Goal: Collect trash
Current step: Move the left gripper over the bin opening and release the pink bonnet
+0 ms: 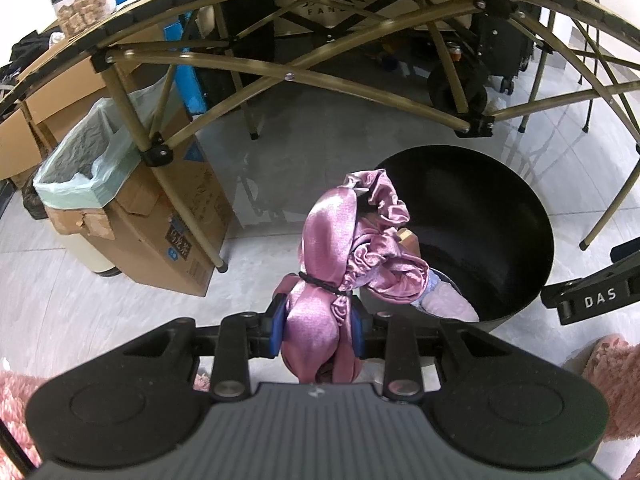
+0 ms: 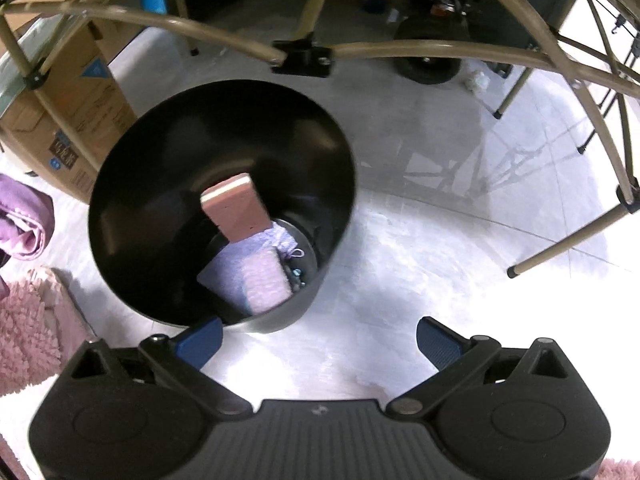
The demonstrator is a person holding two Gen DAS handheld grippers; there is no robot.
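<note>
My left gripper (image 1: 318, 320) is shut on a shiny pink satin cloth (image 1: 332, 232) bunched with a black elastic band. The cloth sticks up from the blue pads and overlaps the near rim of a round black bin (image 1: 500, 200). From the right wrist view the bin (image 2: 160, 184) holds a pink block (image 2: 236, 208) leaning on its wall and a lilac towel (image 2: 256, 276) at the bottom. My right gripper (image 2: 318, 332) stands open over bare floor just right of the bin, with nothing between its fingers. The pink cloth (image 2: 24, 220) shows at the left edge.
A folding table's tan frame (image 1: 280, 76) arches over the bin, with its legs (image 2: 516, 270) on the pale tiled floor. At the left stands a cardboard box (image 1: 176, 208) beside a container lined with a green bag (image 1: 80, 168). A pink fluffy rug (image 2: 28, 320) lies near me.
</note>
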